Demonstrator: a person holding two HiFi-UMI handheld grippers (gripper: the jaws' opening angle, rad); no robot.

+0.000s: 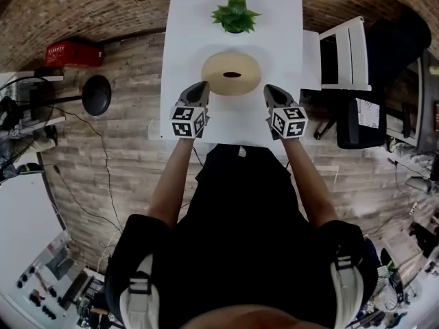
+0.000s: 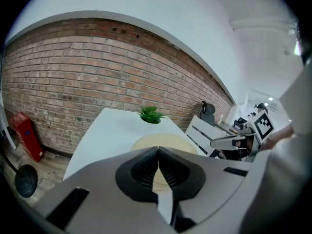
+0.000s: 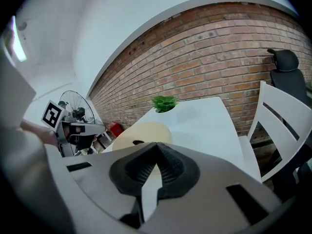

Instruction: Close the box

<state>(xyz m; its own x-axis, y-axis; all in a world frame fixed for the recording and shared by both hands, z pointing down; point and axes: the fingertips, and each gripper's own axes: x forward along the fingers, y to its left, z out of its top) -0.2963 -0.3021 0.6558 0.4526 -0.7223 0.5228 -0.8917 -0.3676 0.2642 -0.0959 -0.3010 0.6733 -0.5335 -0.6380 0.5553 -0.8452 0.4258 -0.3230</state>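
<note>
Left gripper (image 1: 199,88) and right gripper (image 1: 270,90), both clamped shut and empty, flank the round box (image 1: 231,72); even downward pressure should close it.

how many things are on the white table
2: a round beige box in the middle of the white table, and a small green plant beyond it near the far edge. None seems hidden.
</note>
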